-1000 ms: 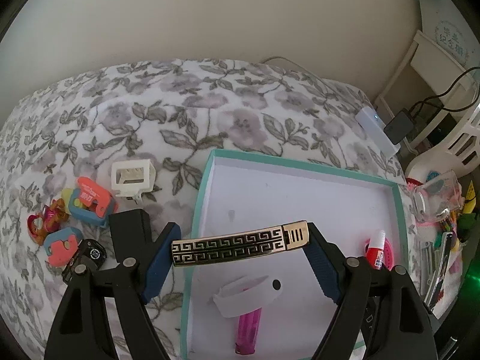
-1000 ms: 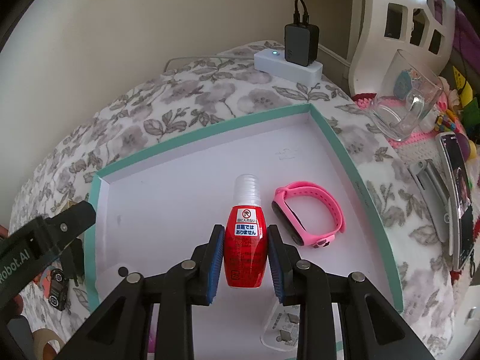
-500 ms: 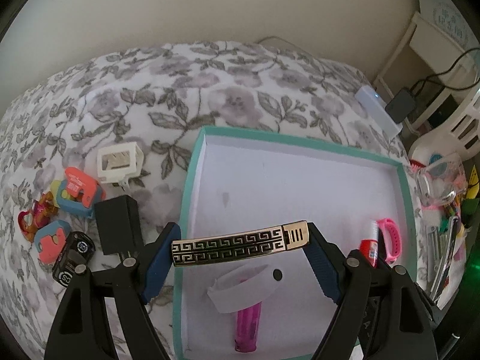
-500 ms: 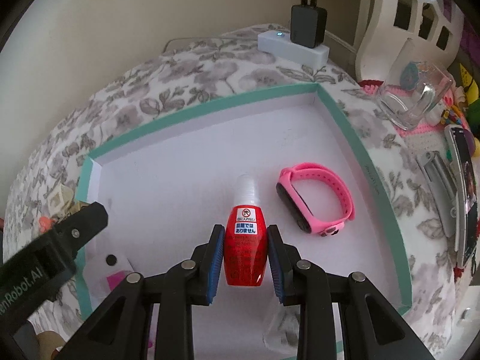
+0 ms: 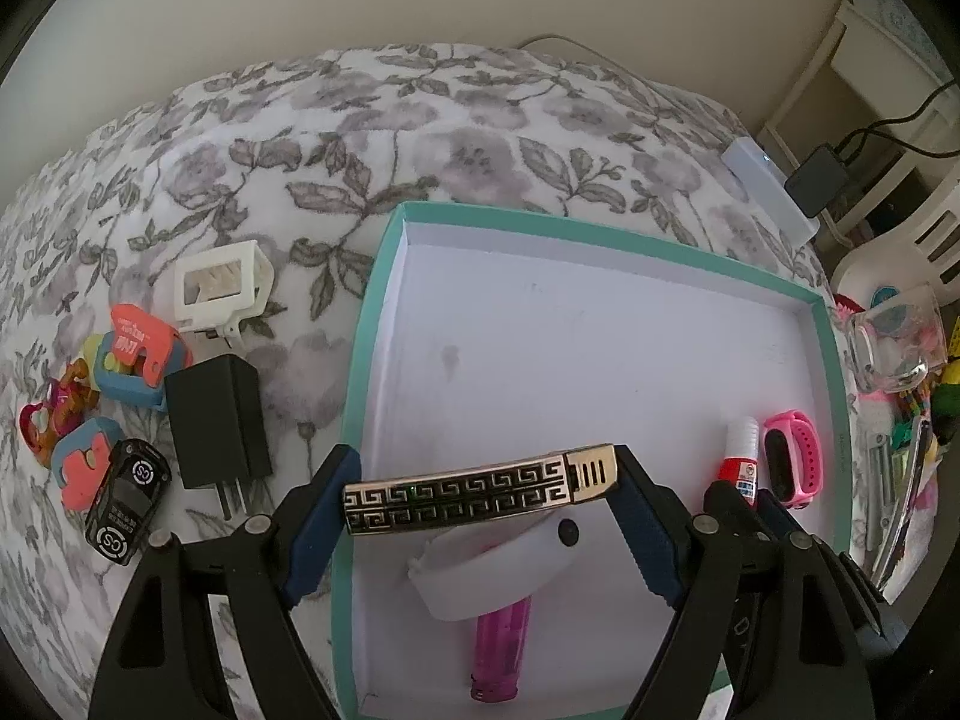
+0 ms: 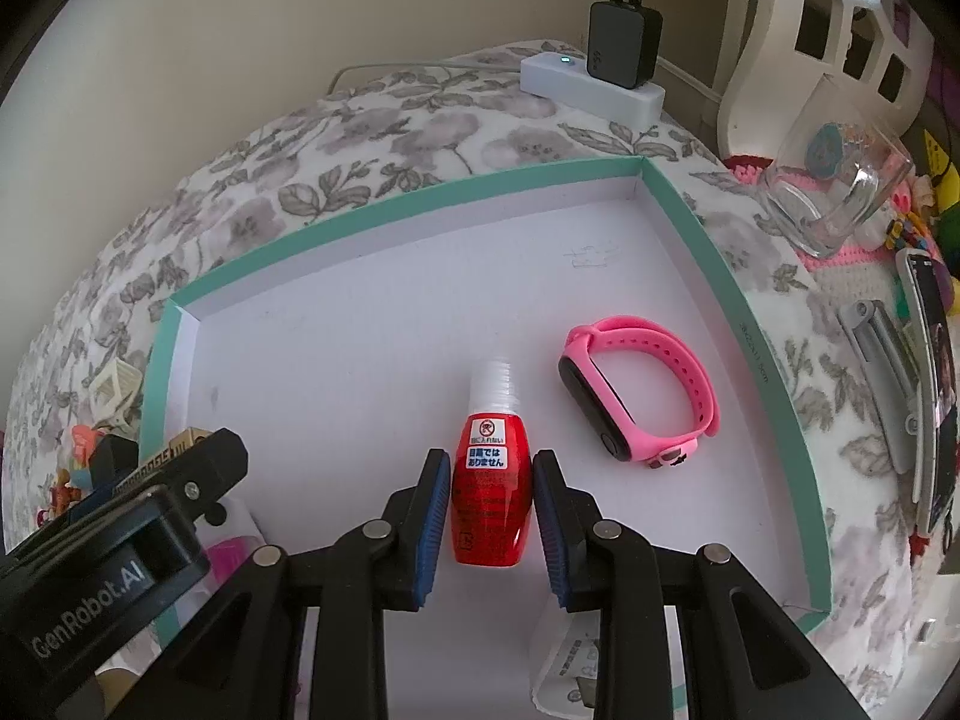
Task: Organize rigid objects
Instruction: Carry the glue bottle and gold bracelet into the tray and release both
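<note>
My left gripper (image 5: 480, 492) is shut on a gold bar with a black key pattern (image 5: 480, 489), held crosswise over the near left part of a teal-rimmed white tray (image 5: 360, 360). Below it in the tray lie a white band (image 5: 498, 576) and a pink lighter (image 5: 501, 648). My right gripper (image 6: 491, 498) is shut on a small red bottle (image 6: 492, 498) with a clear cap, low over the tray floor (image 6: 360, 372). A pink wristband (image 6: 642, 390) lies just right of the bottle. The left gripper's body (image 6: 120, 552) shows at the lower left of the right wrist view.
On the floral cloth left of the tray lie a black charger (image 5: 216, 426), a white frame (image 5: 222, 288), a black toy car (image 5: 126, 501) and coloured toys (image 5: 132, 360). A power strip with an adapter (image 6: 600, 84), a glass (image 6: 840, 198) and clutter stand to the right.
The left gripper with the gold bar has sunk toward the tray, and more of the cloth and the black charger show at left. The right gripper has stayed in place with the bottle.
</note>
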A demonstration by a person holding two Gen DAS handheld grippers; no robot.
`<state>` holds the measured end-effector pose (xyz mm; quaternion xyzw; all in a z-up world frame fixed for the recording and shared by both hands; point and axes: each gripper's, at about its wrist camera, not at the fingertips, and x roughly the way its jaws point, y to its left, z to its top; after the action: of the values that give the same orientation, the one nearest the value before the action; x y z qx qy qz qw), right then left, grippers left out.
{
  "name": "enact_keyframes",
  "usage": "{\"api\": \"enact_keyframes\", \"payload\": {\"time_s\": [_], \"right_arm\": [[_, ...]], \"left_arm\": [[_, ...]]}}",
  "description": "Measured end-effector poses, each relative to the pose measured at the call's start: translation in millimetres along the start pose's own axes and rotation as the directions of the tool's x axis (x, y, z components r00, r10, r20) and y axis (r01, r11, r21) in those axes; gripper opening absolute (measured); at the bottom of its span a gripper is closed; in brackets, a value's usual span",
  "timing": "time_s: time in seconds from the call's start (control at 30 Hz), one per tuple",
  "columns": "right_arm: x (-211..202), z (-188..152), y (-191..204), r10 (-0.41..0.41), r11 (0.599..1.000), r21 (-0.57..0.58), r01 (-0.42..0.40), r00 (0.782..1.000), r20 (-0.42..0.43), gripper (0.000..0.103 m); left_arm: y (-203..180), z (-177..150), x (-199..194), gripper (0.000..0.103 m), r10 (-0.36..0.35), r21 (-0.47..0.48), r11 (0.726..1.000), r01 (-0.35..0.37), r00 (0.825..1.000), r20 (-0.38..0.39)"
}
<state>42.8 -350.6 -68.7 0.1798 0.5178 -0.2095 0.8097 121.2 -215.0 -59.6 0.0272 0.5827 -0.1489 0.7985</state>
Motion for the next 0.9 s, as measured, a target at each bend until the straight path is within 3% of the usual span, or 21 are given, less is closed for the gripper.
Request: {"api": "enact_keyframes", "payload": {"time_s": [0.17, 0.3, 0.4, 0.73, 0.83, 0.9], "right_arm": [[-3, 2, 1, -0.008, 1.000, -0.009, 0.008, 1.000, 0.014, 0.032], [-6, 3, 1, -0.011, 1.000, -0.010, 0.011, 0.999, 0.031, 0.040], [-10, 5, 1, -0.012, 1.000, -0.009, 0.012, 0.999, 0.047, 0.040], [-28, 10, 2, -0.017, 1.000, -0.003, 0.017, 0.992, 0.123, 0.040], [-29, 10, 3, -0.033, 0.999, -0.009, 0.034, 0.991, 0.131, 0.059], [-27, 10, 3, -0.034, 0.999, -0.009, 0.035, 0.991, 0.127, 0.062]], "left_arm": [[2, 0, -1, 0.084, -0.007, -0.004, 1.000, 0.007, 1.000, -0.004], [3, 0, -2, 0.085, -0.010, -0.006, 1.000, 0.010, 1.000, 0.002], [2, 1, -7, 0.091, 0.001, -0.006, 1.000, -0.001, 1.000, 0.022], [16, 10, -30, 0.093, 0.020, -0.055, 0.998, -0.016, 0.996, 0.089], [23, 12, -37, 0.095, 0.052, -0.082, 0.996, -0.043, 0.992, 0.111], [29, 13, -40, 0.095, 0.079, -0.104, 0.992, -0.066, 0.989, 0.124]]}}
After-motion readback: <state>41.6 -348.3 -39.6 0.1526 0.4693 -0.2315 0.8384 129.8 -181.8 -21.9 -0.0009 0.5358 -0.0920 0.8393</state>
